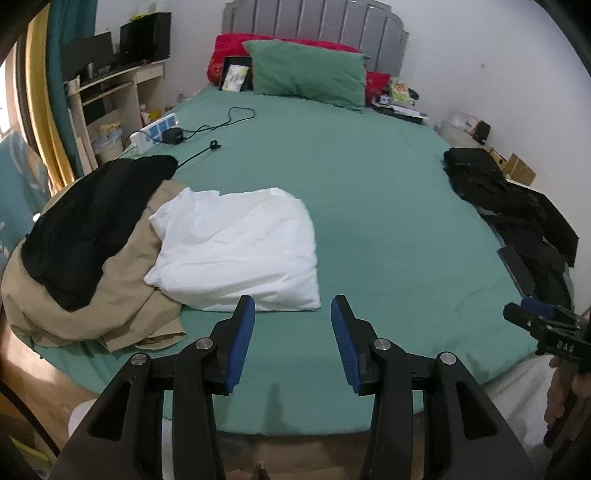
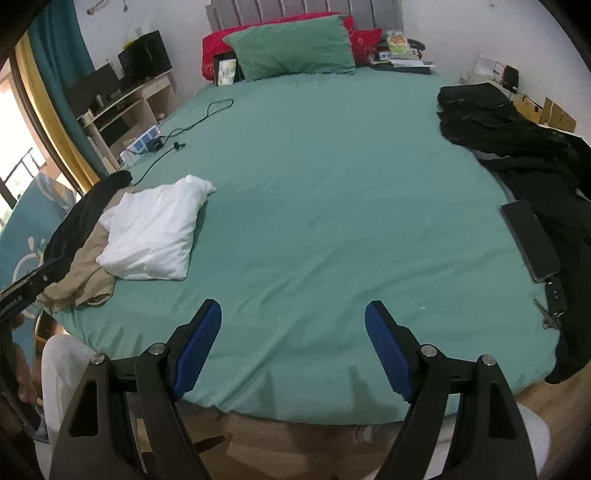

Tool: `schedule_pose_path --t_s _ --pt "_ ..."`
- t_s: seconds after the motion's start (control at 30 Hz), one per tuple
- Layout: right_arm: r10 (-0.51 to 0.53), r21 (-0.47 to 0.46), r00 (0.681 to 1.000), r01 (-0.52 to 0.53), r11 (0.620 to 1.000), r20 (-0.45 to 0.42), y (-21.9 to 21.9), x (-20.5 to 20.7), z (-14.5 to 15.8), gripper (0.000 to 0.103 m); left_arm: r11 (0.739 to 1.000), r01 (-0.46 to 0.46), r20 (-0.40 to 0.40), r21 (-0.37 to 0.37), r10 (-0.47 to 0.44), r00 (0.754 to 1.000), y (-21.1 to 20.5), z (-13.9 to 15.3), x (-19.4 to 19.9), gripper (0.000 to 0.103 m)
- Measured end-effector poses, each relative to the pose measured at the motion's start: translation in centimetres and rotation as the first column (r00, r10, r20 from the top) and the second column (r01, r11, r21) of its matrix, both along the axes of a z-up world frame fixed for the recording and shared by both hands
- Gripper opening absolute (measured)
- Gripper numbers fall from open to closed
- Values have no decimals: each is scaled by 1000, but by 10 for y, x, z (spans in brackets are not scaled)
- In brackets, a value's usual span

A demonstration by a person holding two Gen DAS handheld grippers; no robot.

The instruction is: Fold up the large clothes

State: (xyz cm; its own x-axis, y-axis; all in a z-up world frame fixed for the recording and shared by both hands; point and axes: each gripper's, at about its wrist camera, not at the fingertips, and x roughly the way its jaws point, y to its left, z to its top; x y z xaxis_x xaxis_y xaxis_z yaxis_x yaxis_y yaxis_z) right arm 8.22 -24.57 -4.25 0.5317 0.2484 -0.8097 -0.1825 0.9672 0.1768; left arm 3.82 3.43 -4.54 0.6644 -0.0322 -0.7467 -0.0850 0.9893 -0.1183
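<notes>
Left wrist view shows the left gripper and right gripper both spread wide and empty, the black clothes far right near a phone they could drag off.

A folded white garment lies flat on the green bed at nine o'clock, overlapping a crumpled tan garment topped by black cloth; black clothes heap at three o'clock.

Both wrist views, bed foot, facing headboard
</notes>
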Motion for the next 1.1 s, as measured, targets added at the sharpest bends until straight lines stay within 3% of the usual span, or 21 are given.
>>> schedule_pose_path --t_s 0.47,0.87,1.0,1.1 --pt "5 3 991 -5 1000 133 -9 -21 54 80 999 -15 153 48 7 988 -23 68 -27 46" --pt "35 -9 966 -34 999 255 -2 -40 102 80 998 -28 243 54 14 970 -29 101 -43 47" --pt "49 -12 956 -48 999 288 1 -46 115 80 998 -39 275 49 24 961 -26 109 -50 58" --pt "57 -15 947 -55 998 316 5 -51 124 80 998 -45 296 47 29 955 -25 115 -55 60"
